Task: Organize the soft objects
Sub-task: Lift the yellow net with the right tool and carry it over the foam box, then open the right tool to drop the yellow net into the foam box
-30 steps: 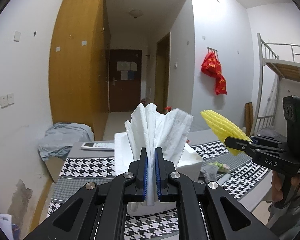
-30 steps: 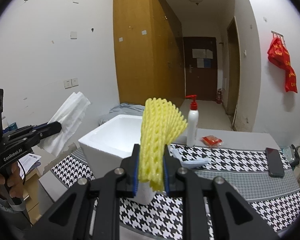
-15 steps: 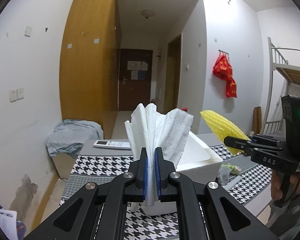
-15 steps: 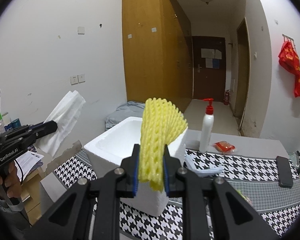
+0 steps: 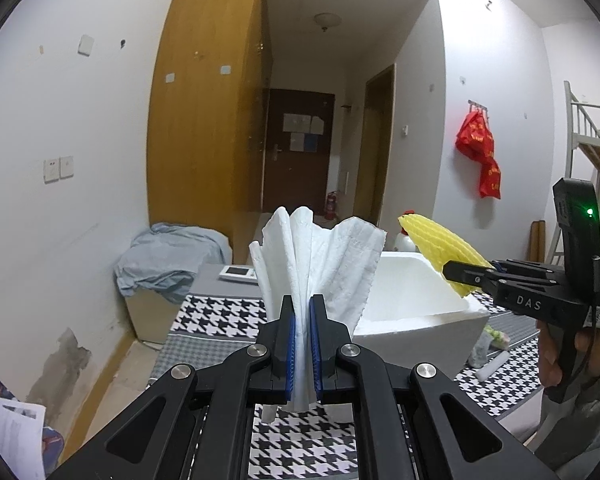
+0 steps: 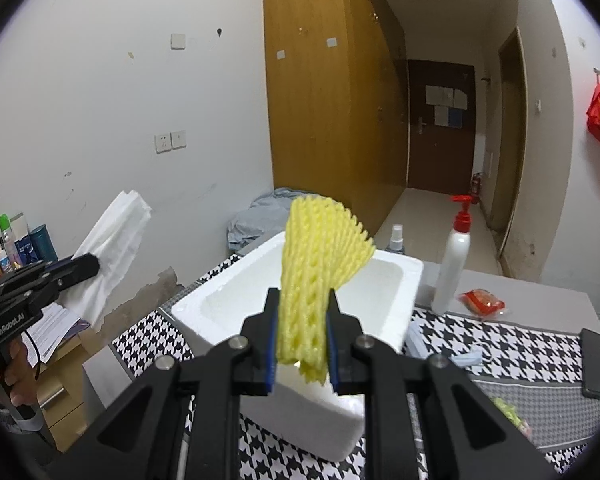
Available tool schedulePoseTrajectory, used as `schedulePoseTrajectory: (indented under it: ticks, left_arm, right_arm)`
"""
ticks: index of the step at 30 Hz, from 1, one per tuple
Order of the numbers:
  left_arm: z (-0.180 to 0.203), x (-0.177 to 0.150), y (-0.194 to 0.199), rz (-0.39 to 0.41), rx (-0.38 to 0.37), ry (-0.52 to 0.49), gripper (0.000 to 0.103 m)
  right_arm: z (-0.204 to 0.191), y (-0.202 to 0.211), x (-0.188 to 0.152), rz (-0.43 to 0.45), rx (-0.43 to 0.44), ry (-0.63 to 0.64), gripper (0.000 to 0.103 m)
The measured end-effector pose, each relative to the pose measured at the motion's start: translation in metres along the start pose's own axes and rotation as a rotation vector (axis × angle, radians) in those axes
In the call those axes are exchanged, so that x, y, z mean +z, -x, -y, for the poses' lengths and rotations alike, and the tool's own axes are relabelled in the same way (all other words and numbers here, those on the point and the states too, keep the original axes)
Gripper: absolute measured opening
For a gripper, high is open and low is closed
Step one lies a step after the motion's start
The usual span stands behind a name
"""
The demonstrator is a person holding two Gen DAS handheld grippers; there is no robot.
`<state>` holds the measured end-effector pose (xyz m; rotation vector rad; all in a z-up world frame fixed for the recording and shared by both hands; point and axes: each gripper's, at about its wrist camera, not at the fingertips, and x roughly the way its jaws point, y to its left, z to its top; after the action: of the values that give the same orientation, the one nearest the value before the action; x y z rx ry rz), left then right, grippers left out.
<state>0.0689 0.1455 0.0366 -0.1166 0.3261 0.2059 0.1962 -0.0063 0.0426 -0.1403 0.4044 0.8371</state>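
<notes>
The big white foam box [image 6: 300, 312] sits on my checked surface [image 6: 500, 344], and as far as I can see inside it there is nothing in it yet, so I think I am only at the start of the tidy-up. Both my hands are full and up in the air near the box, one on each side of it. My left gripper [image 5: 302, 344] has its jaws squeezed tight on a bunch of white tissue paper [image 5: 320, 256] that fans out above them, with the box just behind it. My right gripper [image 6: 302, 344] has its jaws clamped on a yellow foam net [image 6: 320, 248], squashed thin where they pinch it, and it hangs in front of the open top of the box. So picking up is done for these two soft things, and dropping them in is what is left. More small stuff lies on the surface beside the box: a light blue face mask [image 6: 468, 360], which looks soft to me, a small red packet [image 6: 482, 300] and something green [image 6: 508, 408] I cannot make out. The white pump bottle [image 6: 454, 264] and the little spray bottle [image 6: 396, 240] are hard, so I guess they stay
</notes>
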Motion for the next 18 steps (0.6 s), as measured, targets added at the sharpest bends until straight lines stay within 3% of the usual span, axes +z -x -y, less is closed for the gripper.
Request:
schedulePoseTrajectory:
  ticks: [16, 18]
  left_arm:
    - [-0.015, -0.005, -0.013, -0.030, 0.017, 0.021, 0.007]
    - [-0.016, -0.005, -0.014, -0.032, 0.019, 0.024, 0.007]
  right_arm:
    - [0.003, -0.038, 0.004, -0.076, -0.005, -0.016, 0.024]
    - [0.003, -0.040, 0.005, -0.079, -0.009, -0.016, 0.034]
